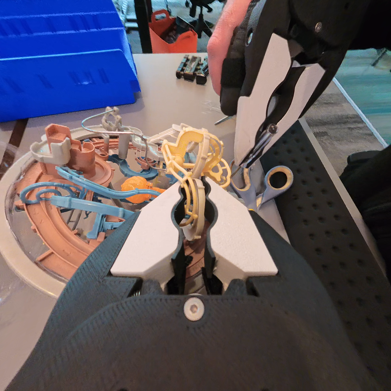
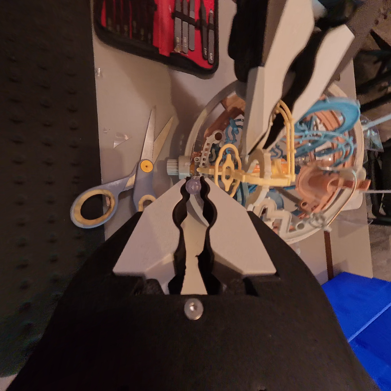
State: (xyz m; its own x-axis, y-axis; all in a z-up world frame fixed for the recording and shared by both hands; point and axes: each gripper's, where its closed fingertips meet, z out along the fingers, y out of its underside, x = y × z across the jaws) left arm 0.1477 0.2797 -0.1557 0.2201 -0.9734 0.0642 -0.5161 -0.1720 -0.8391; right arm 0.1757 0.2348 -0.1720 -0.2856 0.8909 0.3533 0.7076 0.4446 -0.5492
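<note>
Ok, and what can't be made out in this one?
- Left wrist view: the tip of the thin metal tool in the right gripper is too small and lost against the scissors.
- Left wrist view: the left gripper, fingers clamped on the cream track piece, covers the near side of the maze dome.
- Left wrist view: the black parts far back are too blurred to identify.
- Right wrist view: the red tool case is cut off by the top edge.

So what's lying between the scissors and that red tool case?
Just bare grey table, with small clear scraps near the scissors blades. The right wrist view shows that stretch up to the red tool case.
</note>
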